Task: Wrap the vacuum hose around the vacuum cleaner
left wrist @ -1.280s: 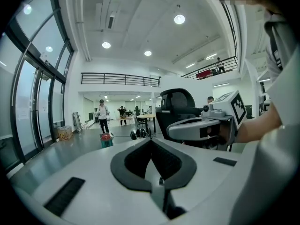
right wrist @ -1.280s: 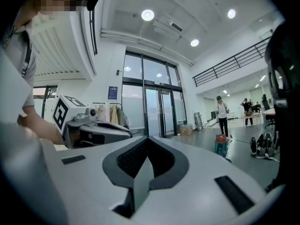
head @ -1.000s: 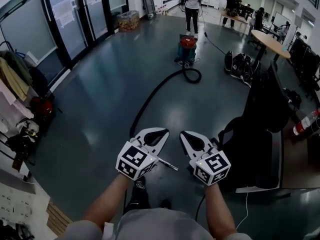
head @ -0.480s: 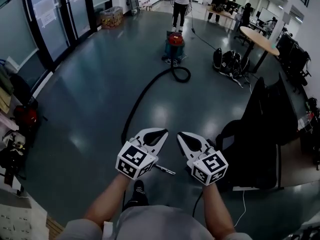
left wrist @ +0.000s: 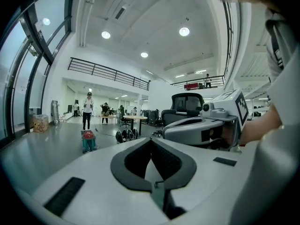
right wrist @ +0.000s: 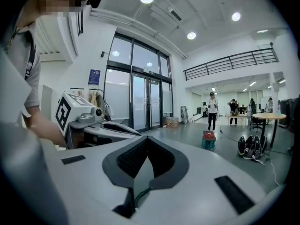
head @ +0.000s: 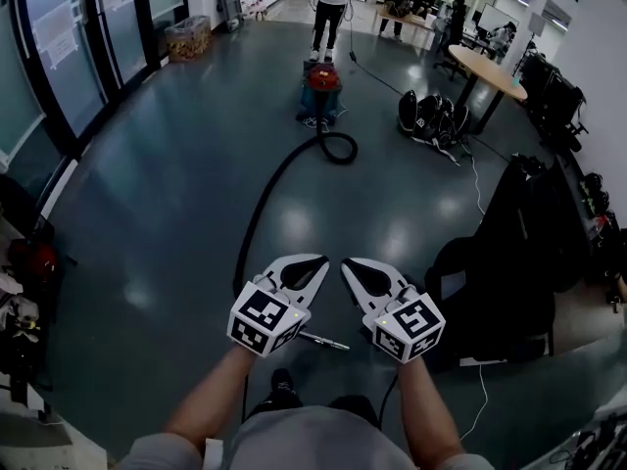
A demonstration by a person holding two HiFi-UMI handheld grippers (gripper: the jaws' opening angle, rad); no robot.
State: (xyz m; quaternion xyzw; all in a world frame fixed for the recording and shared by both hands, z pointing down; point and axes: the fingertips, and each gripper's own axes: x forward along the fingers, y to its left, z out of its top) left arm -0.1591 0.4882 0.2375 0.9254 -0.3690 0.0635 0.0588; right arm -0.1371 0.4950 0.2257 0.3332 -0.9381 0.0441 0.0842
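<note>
Grey-blue floor [head: 147, 204]: glossy, with lamp glare in patches; a wide hall with glass doors along the left side.
Vacuum cleaner [head: 319, 88]: red top, teal body. It stands upright on the floor far ahead, well apart from both grippers.
Vacuum hose [head: 263, 204]: black, not wrapped. It leaves the cleaner's base and makes one loose loop on the floor just in front of it. From there it runs in a long curve toward the wearer and passes out of sight behind the left gripper.
Metal tube [head: 325, 341]: a short bright end on the floor below the grippers, near the feet. Cannot tell whether it joins the hose.
Left gripper [head: 312, 264]: jaws fully together with nothing between them; roughly level, aimed toward the cleaner.
Right gripper [head: 355, 267]: jaws likewise closed on nothing. It sits just beside the left one, the tips near but apart.
Person [head: 328, 3]: standing just beyond the cleaner.
Black bags [head: 431, 117]: on the floor right of the cleaner, near a round table [head: 488, 69].
Black chair [head: 509, 243]: close on the right.
</note>
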